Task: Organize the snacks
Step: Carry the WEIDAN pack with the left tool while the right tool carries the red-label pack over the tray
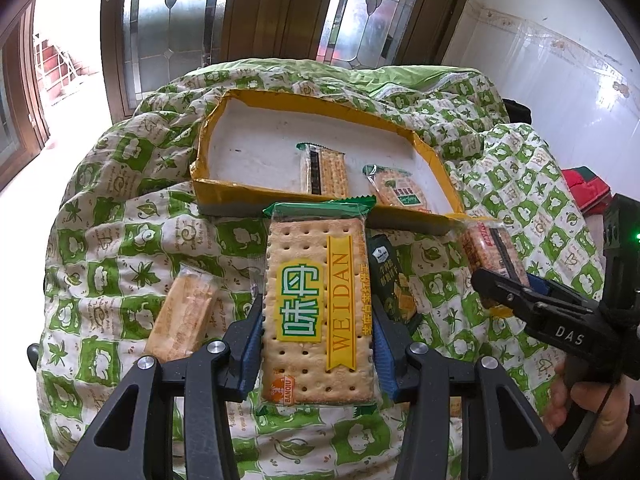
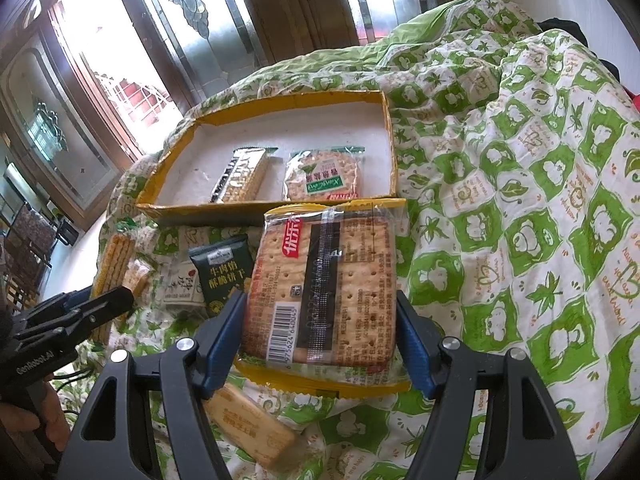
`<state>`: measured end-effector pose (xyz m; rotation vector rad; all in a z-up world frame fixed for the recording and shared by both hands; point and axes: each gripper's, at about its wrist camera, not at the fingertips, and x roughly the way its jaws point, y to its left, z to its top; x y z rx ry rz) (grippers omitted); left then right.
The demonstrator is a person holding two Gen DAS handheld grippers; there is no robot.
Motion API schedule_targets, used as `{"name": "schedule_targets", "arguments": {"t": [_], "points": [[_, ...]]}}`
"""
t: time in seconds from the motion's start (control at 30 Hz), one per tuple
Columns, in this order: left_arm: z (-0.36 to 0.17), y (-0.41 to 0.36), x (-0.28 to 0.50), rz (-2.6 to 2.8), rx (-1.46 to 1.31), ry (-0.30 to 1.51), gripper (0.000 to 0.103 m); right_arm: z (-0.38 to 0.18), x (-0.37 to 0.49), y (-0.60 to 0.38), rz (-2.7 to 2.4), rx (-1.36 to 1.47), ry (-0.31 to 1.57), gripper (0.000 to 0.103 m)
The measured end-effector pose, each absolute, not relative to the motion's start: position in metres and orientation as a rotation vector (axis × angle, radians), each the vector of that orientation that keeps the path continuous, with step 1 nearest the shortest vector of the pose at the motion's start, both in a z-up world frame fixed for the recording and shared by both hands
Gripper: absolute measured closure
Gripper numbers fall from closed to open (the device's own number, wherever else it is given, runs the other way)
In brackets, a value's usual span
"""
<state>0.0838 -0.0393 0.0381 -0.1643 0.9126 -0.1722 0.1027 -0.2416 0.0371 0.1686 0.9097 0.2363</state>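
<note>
My left gripper (image 1: pixel 318 316) is shut on a green-edged WEIDAN cracker pack (image 1: pixel 318 304), held above the quilt in front of the box. My right gripper (image 2: pixel 320 316) is shut on a yellow-edged cracker pack (image 2: pixel 324 288), barcode side up. The yellow cardboard box (image 1: pixel 224 196) lies ahead with two packs inside: a long cracker pack (image 1: pixel 326 172) and a round-cracker pack (image 1: pixel 398 190). In the left wrist view the right gripper (image 1: pixel 500 284) shows at the right, holding its pack (image 1: pixel 490 246). In the right wrist view the left gripper (image 2: pixel 100 304) shows at the lower left.
Loose on the green-and-white quilt (image 2: pixel 520 200) lie a dark green snack pack (image 2: pixel 222 270), a white sachet (image 2: pixel 182 284), a tan biscuit pack (image 1: pixel 184 312) and another biscuit pack (image 2: pixel 250 424) under the right gripper. Glass-panelled doors (image 1: pixel 280 12) stand behind. A hand (image 1: pixel 592 400) grips the right tool.
</note>
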Motion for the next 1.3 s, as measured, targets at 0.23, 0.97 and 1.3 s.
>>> {"name": "schedule_targets", "arguments": {"t": [0.23,0.97,1.3], "points": [[0.045,-0.039,0.092,-0.177,-0.155,0.909,0.053,0.053,0.105,-0.24,0.246,0.164,0.887,0.033],[0.056,-0.042,0.122,-0.19,-0.126,0.901,0.053,0.073,0.13,-0.237,0.279,0.175,0.904,0.033],[0.063,-0.046,0.139,-0.21,-0.132,0.899,0.053,0.078,0.142,-0.235,0.278,0.176,0.912,0.033]]}}
